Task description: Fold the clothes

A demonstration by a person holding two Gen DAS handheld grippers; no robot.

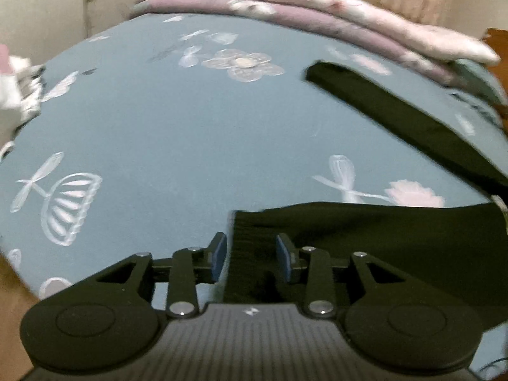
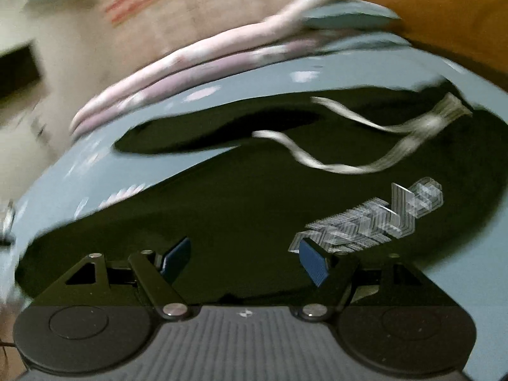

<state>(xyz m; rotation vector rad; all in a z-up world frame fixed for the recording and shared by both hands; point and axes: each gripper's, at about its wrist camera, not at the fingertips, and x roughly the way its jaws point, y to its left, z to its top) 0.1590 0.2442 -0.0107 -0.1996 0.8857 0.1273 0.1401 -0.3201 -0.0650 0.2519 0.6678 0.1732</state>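
A black hoodie (image 1: 381,238) lies spread on a blue flowered bed sheet (image 1: 190,133). One sleeve (image 1: 397,117) stretches away toward the back right. My left gripper (image 1: 251,247) is open at the garment's near left corner, and the ribbed edge lies between its blue pads (image 1: 219,254). In the right wrist view the hoodie (image 2: 238,190) fills the middle, with white drawstrings (image 2: 397,133) and a white printed graphic (image 2: 381,219). My right gripper (image 2: 244,249) hangs wide open just above the black cloth, holding nothing. This view is blurred by motion.
Folded pink and mauve quilts (image 1: 285,3) are stacked along the bed's far edge, also the quilts (image 2: 190,63) in the right view. A heap of white and grey cloth (image 1: 12,92) sits at the bed's left edge. Wooden floor (image 1: 12,298) shows below the bed at lower left.
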